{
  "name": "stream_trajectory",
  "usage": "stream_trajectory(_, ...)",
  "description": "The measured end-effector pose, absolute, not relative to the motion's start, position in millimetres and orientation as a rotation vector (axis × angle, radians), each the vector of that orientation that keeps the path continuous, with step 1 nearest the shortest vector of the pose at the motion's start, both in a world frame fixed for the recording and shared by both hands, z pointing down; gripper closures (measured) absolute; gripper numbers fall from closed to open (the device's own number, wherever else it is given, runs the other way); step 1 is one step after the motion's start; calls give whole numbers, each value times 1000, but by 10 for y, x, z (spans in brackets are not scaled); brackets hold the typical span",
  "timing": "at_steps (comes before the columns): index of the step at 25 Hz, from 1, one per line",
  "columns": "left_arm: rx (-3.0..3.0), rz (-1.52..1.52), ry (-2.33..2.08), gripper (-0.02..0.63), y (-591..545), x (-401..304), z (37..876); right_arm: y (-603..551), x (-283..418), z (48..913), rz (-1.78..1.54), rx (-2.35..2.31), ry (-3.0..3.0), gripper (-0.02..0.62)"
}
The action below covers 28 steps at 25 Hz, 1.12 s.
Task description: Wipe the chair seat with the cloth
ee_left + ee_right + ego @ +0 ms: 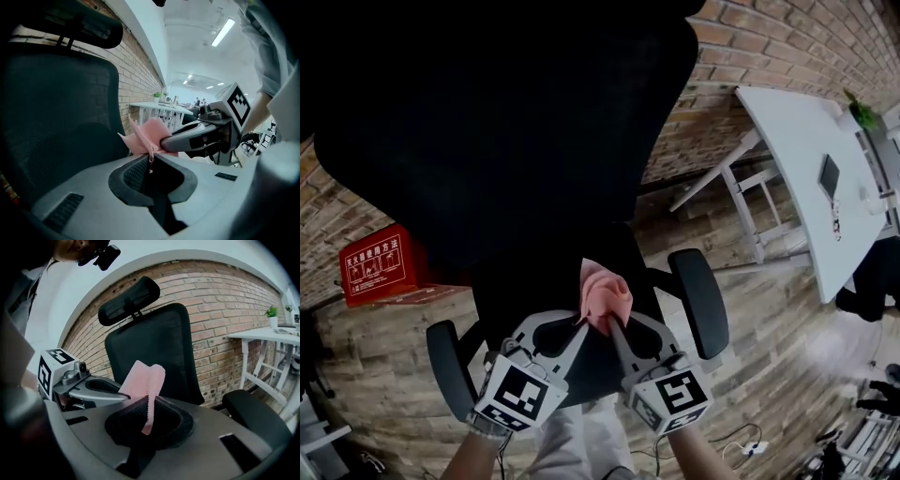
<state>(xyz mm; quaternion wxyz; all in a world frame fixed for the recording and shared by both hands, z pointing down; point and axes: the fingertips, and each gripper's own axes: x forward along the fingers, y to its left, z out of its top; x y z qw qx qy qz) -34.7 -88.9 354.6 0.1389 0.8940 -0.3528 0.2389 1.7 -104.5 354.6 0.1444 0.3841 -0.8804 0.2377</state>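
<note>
Left gripper [584,325] and right gripper [615,330], tips side by side; the jaws of each are closed on the pink cloth [605,292]. Cloth held bunched upward above the black chair seat [523,292]; armrest [701,302] to the right.

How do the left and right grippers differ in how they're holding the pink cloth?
The left gripper pinches the cloth with only a small tip poking through its jaws, while the right gripper has a long strip hanging through. The left gripper holds the cloth's left side, the right gripper its right. Both are shut on it.
</note>
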Motion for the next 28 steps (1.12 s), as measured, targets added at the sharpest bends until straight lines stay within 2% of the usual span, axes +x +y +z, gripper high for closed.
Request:
stream_trajectory(16,2441,832,-976,569,-1598,-744,5071,-1743,-382,5078,771,1048,-2391,545)
stream_trajectory(28,2337,954,-917,569,-1938,-867,5884,-2106,-518,5931,816,1002,-2271,545)
